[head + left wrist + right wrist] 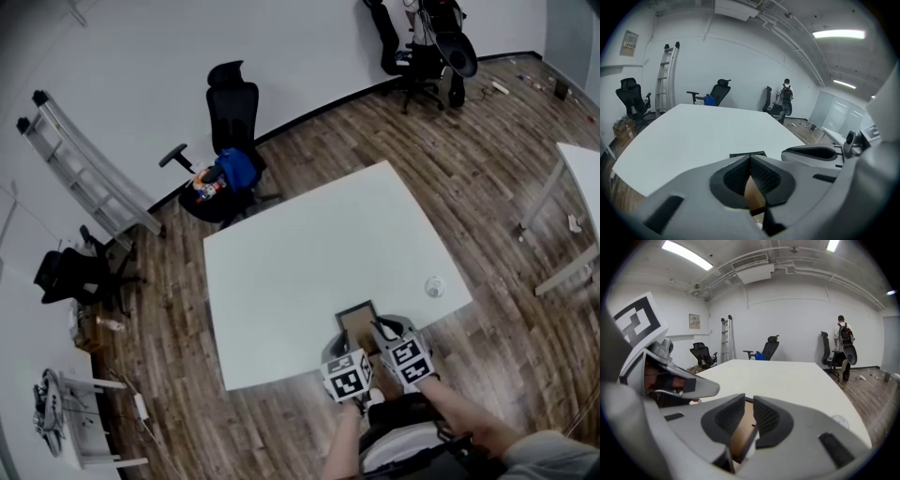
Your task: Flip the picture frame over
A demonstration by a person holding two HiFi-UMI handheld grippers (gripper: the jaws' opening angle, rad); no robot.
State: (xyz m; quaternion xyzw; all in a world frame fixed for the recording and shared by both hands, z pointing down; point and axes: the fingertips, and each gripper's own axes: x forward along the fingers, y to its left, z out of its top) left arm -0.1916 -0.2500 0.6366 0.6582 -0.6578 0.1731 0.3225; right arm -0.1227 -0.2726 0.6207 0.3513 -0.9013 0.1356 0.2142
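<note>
Wooden planks make up the floor [469, 141], the largest thing in the head view, running all round a white table [309, 253] that fills the middle of the room. Far to the left a metal ladder [89, 169] leans against the pale wall, and a black office chair [230, 103] with a blue bag [236, 169] on its seat stands just beyond the table's far left corner. At the far wall on the right we see a person [843, 341] standing with their back to us among more black chairs. On the table, at its near edge and right in front of us, is the picture frame [359, 319], a small dark-rimmed rectangle with its brown backing facing up. We hold it by its near side with both tools. The left gripper [750, 161] has its ribbed pads closed down onto the frame's near left part, the brown board pinched between them. The right gripper [749, 404] sits just beside it, its jaws clamped a little wider over the near right part, with board and dark rim between the pads. Near the table's right edge, well apart from the frame, lies a small clear round object [434, 286] that we cannot identify.
</note>
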